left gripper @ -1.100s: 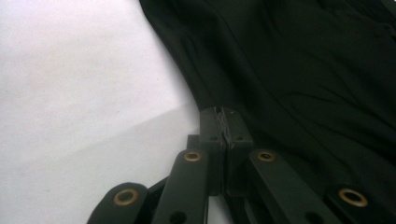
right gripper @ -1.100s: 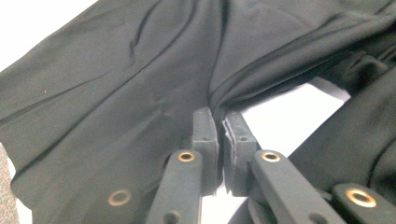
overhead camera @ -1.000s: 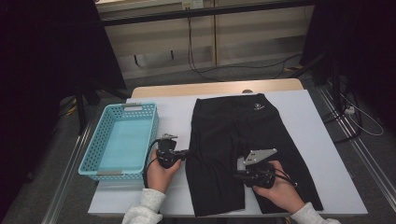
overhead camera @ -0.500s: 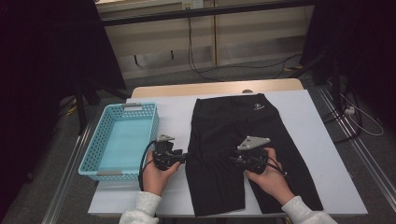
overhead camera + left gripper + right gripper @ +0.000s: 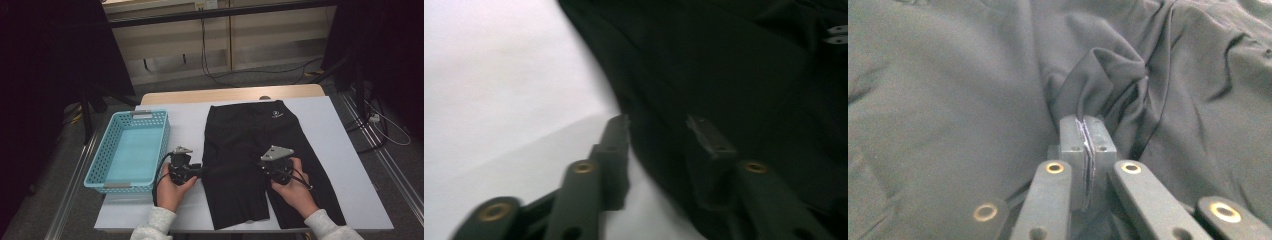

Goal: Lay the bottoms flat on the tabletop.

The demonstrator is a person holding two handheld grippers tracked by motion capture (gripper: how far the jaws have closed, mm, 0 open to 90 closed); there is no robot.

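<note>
**A:** Shorts [image 5: 260, 165] lie flat on the white table [image 5: 185, 125], beside the blue basket [image 5: 131, 150]. Right gripper [image 5: 1088, 131]?

**B:** Pressed together, pinching a fold of fabric mid-leg. Left gripper [image 5: 659, 125] has just been closing, jaws apart, straddling the left hem.

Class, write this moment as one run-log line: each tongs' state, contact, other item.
left tongs: closing, astride shorts edge | right tongs: pinching shorts fold | basket: empty
</note>
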